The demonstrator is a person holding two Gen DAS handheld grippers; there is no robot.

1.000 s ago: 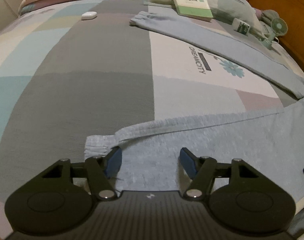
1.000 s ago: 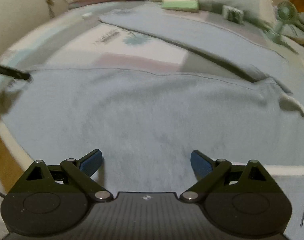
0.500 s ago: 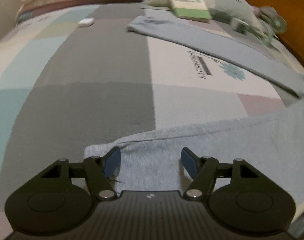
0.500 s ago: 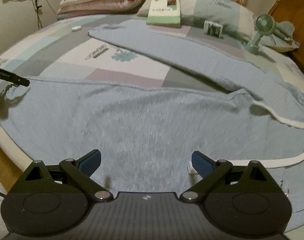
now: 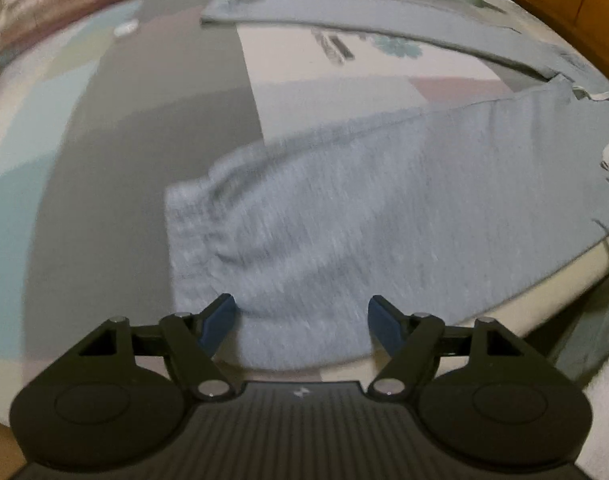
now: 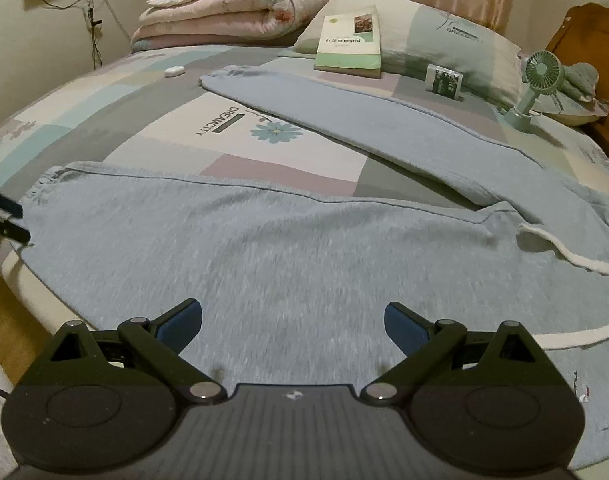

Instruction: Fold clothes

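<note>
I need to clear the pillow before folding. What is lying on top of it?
A green-and-white book lies on the pillow, near its left end. Whatever is under the book stays hidden.

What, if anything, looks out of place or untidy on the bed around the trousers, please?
The trousers lie splayed, legs apart in a V. Their white drawstring trails loose across the waist. A book, a small fan and a white case clutter the bed beyond.

One trousers (image 6: 304,248), one book (image 6: 350,44), one fan (image 6: 538,80)
</note>
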